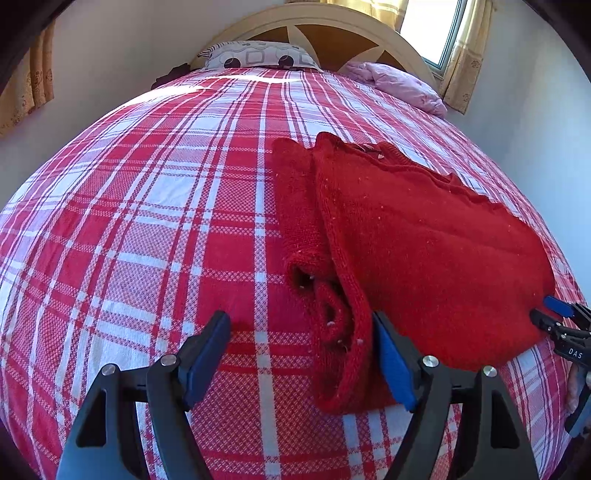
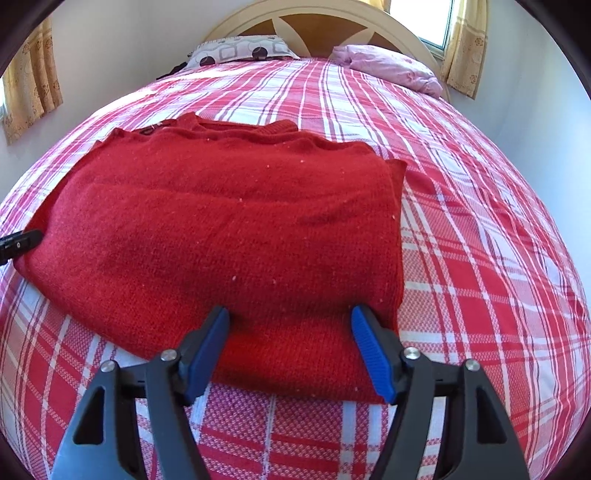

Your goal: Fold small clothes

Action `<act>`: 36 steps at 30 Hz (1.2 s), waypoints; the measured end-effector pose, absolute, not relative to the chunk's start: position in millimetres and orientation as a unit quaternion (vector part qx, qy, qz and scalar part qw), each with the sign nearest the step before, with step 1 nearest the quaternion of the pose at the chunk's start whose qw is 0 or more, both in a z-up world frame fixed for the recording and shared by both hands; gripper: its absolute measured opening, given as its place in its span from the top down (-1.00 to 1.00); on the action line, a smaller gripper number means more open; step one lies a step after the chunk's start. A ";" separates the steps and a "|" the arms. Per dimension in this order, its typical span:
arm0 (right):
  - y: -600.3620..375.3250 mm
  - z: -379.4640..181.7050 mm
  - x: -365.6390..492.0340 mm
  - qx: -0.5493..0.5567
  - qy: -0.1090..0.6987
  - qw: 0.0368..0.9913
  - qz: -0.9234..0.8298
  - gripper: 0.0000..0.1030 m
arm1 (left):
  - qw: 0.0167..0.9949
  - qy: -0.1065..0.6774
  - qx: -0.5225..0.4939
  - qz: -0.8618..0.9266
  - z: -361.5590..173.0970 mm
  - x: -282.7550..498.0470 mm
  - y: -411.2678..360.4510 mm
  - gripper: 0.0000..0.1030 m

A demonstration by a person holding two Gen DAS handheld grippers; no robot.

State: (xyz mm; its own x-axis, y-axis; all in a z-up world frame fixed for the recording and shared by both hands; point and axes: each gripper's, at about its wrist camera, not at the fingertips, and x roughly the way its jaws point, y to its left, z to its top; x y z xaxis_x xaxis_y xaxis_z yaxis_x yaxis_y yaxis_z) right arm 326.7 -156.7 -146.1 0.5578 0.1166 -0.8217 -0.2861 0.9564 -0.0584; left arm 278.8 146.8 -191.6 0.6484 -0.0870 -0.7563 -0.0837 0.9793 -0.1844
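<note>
A red knitted sweater [image 1: 424, 240] lies folded flat on the red-and-white plaid bedspread [image 1: 147, 221]. My left gripper [image 1: 301, 325] is open at the sweater's near left corner. The rolled side edge of the knit lies between its blue pads, close to the right pad [image 1: 391, 362], and nothing is pinched. In the right wrist view the sweater [image 2: 240, 229] fills the middle. My right gripper [image 2: 290, 317] stands open over its near edge, toward the right corner, with the pads apart from the cloth. Each gripper shows in the other's view: the right gripper [image 1: 557, 314] and the left gripper's tip [image 2: 22, 240].
At the head of the bed a patterned pillow [image 2: 240, 50] and a pink pillow [image 2: 391, 66] rest against a curved wooden headboard [image 2: 321, 18]. A bright window [image 1: 428, 29] with yellow curtains [image 1: 465, 62] is at the far right. White walls flank the bed.
</note>
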 end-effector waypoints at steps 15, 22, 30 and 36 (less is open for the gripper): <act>-96.7 -103.2 299.3 -0.106 0.420 0.879 0.201 -0.19 | 0.914 0.382 -0.131 0.030 -160.7 268.3 170.5 -0.50; -134.7 -89.9 353.5 -0.056 0.420 0.889 0.173 -0.12 | 0.930 0.358 -0.087 0.005 -132.1 327.0 164.1 -0.50; -239.7 -91.5 452.8 0.042 0.451 0.886 0.099 0.05 | 0.907 0.410 -0.098 -0.011 -166.7 416.3 157.5 -0.20; -223.6 -115.6 490.3 0.064 0.475 0.863 0.158 0.07 | 0.902 0.425 -0.080 -0.016 -177.3 432.3 151.8 0.73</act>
